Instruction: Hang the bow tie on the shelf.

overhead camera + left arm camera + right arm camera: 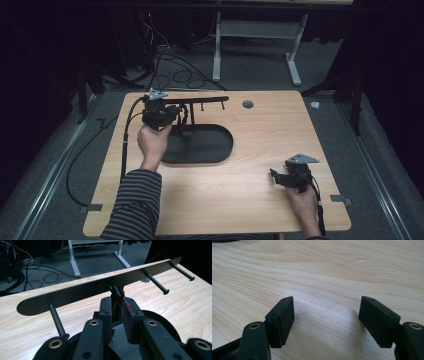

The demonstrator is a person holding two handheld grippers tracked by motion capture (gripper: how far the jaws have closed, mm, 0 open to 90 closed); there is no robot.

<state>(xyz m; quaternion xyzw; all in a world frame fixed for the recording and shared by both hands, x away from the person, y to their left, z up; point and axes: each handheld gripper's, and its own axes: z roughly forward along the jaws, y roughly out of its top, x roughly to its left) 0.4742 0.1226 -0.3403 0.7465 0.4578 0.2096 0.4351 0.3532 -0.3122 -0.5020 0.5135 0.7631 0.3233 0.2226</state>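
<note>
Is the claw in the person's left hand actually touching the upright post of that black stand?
Touching. In the left gripper view, the left claw has its jaws closed against the thin upright post of the black stand, no gap visible.

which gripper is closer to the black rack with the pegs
Left. The left gripper is at the black rack, jaws closed on its upright post; the right gripper rests open on bare table, well off to the side.

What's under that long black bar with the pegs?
Under the long black bar you see wooden table and the black oval base. The left gripper is shut on its post; the jaws cover the post's lower part.
</note>
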